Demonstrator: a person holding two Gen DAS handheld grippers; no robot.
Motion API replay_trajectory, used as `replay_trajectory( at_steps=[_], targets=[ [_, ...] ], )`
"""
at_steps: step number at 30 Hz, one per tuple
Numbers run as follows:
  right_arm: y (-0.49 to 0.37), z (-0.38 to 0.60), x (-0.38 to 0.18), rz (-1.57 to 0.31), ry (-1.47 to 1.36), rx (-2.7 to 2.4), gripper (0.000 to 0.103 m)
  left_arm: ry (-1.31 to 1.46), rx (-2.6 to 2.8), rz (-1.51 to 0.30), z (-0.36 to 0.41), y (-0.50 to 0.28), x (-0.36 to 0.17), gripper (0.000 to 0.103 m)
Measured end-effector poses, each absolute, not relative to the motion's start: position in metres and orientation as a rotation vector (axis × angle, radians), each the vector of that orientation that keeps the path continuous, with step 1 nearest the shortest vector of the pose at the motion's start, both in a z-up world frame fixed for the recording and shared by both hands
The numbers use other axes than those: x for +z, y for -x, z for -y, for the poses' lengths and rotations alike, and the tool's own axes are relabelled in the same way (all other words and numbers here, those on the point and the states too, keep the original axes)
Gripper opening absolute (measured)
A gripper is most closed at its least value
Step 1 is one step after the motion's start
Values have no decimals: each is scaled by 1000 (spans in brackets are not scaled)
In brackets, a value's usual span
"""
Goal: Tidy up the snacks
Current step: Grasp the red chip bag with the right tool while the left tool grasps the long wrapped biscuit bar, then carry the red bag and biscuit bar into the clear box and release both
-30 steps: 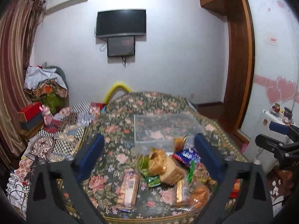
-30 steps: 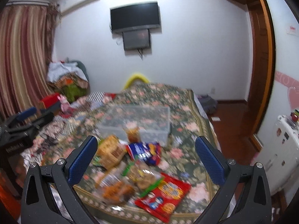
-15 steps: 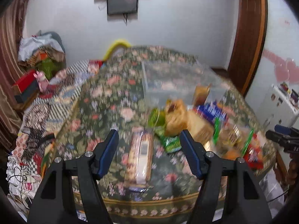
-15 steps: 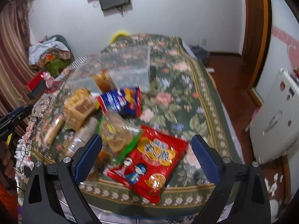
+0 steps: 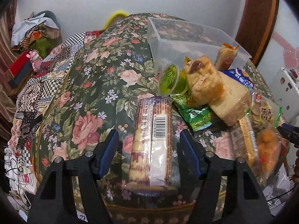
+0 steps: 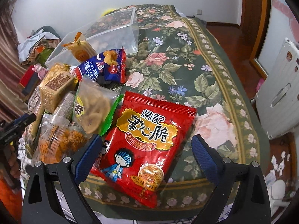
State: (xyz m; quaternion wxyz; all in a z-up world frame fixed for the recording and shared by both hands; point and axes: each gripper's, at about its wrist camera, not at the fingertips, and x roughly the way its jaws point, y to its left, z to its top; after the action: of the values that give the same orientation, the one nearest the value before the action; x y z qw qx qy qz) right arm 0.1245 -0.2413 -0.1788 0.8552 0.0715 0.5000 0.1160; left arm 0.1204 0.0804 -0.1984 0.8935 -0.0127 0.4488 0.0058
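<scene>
We hold the left gripper (image 5: 149,149) spread wide astride the long biscuit pack (image 5: 152,140). Our right gripper (image 6: 147,156) gapes around the red snack bag (image 6: 143,149); the clear bin (image 6: 104,35) sits at eleven o'clock.

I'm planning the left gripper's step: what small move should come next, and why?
Probably close the left gripper on the long biscuit pack: its open fingers already straddle the pack, which lies flat on the floral cloth, while the clear bin looks empty.
</scene>
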Motion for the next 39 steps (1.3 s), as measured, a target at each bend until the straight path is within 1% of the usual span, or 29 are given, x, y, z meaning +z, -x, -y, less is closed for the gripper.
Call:
replay_trajectory(
  at_steps=[1,2,3,6,8,10,11,14,18,22,29,32,39],
  targets=[
    [-125,240,-180,-1052,-147,244,95,23,10,-941,-80,-123,-202,60],
    [-126,240,-181,-1056,-141,245,95,23,8,-953,-81,-127,-205,54],
    [-127,239,-183,-1059,-135,247,95,27,5,-965,-81,-129,-209,49],
    [-131,245,-189,-1069,-148,241,94,45,6,-968,-83,-132,-215,47],
    [-135,250,-192,-1074,-165,230,93,44,9,-960,-83,-132,-214,46],
    [-137,252,-193,-1079,-159,227,85,41,13,-952,-83,-133,-214,46],
    [-137,252,-193,-1075,-140,215,80,36,16,-949,-82,-134,-214,46],
    [-137,250,-194,-1066,-107,201,73,38,25,-942,-82,-135,-213,45],
    [-133,253,-190,-1048,-95,177,72,43,37,-915,-86,-132,-203,45],
    [-131,256,-176,-1011,-89,162,72,39,54,-859,-90,-128,-181,45],
    [-143,256,-130,-900,-92,185,72,44,47,-753,-89,-130,-137,45],
    [-154,249,-108,-834,-83,215,72,43,34,-713,-84,-137,-121,45],
    [-184,227,-74,-719,-63,270,72,51,7,-659,-72,-165,-91,45]
  ],
)
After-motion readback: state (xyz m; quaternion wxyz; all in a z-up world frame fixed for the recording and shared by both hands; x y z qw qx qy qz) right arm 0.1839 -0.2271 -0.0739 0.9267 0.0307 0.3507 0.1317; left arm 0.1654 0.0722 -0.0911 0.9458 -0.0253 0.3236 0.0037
